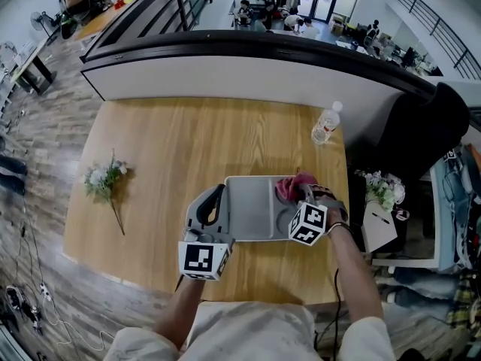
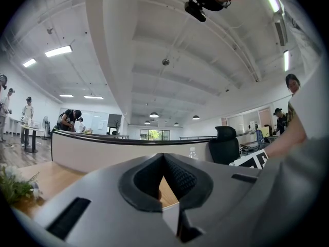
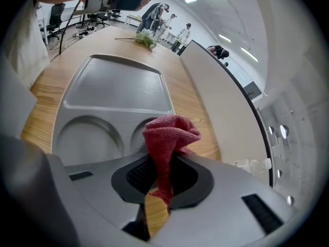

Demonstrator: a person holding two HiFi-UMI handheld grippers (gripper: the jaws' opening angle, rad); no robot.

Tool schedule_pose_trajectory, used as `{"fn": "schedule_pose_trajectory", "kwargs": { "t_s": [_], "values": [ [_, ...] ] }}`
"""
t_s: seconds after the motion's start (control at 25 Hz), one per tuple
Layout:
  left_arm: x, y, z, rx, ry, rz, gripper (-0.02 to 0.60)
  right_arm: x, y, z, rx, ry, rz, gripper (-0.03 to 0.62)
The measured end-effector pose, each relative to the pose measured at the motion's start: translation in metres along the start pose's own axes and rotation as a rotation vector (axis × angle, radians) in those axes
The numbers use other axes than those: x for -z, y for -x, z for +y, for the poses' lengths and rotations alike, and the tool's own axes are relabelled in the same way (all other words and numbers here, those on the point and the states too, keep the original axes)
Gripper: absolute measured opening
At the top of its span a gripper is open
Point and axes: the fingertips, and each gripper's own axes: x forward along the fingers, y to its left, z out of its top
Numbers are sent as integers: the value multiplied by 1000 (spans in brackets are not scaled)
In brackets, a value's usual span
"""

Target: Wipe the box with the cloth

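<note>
1. The box [image 1: 252, 201], a grey tray with one flat bay and round wells, sits on the counter [image 1: 188, 141] toward its 5 o'clock corner in the head view.
2. The right tool [image 1: 304, 195] is clamped on the red cloth [image 1: 293, 184]. In the right gripper view the cloth [image 3: 167, 138] runs down between the jaws and bunches above them, over the box's [image 3: 115, 89] round wells.
3. In the head view the cloth is at the box's 2 o'clock corner.
4. The left tool [image 1: 219, 192] lies at the box's 9 o'clock edge. In its own view the left tool [image 2: 163, 157] has its jaws together at the tips, with nothing between them. I cannot tell whether it presses on the rim.
5. Step in hand, as I judge it: the wipe is under way or about to begin at the wells.
6. The next move calls for pressing the bunched cloth flat onto the box and sweeping toward 9 o'clock across the flat bay, while the left tool braces the rim so the box does not slide.
</note>
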Motion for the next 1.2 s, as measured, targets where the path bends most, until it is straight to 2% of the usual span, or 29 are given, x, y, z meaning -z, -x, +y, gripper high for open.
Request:
{"fn": "schedule_pose_trajectory", "kwargs": {
  "t_s": [0.56, 0.88, 1.2],
  "values": [
    [-3, 1, -9, 36, -5, -16, 12, -2, 18, 15, -19, -67, -18, 74],
    [-4, 6, -13, 51, -7, -14, 12, -1, 31, 31, 0, -49, 1, 74],
    [-5, 7, -20, 72, -8, -20, 12, 1, 39, 53, -20, -49, 17, 75]
  ]
}}
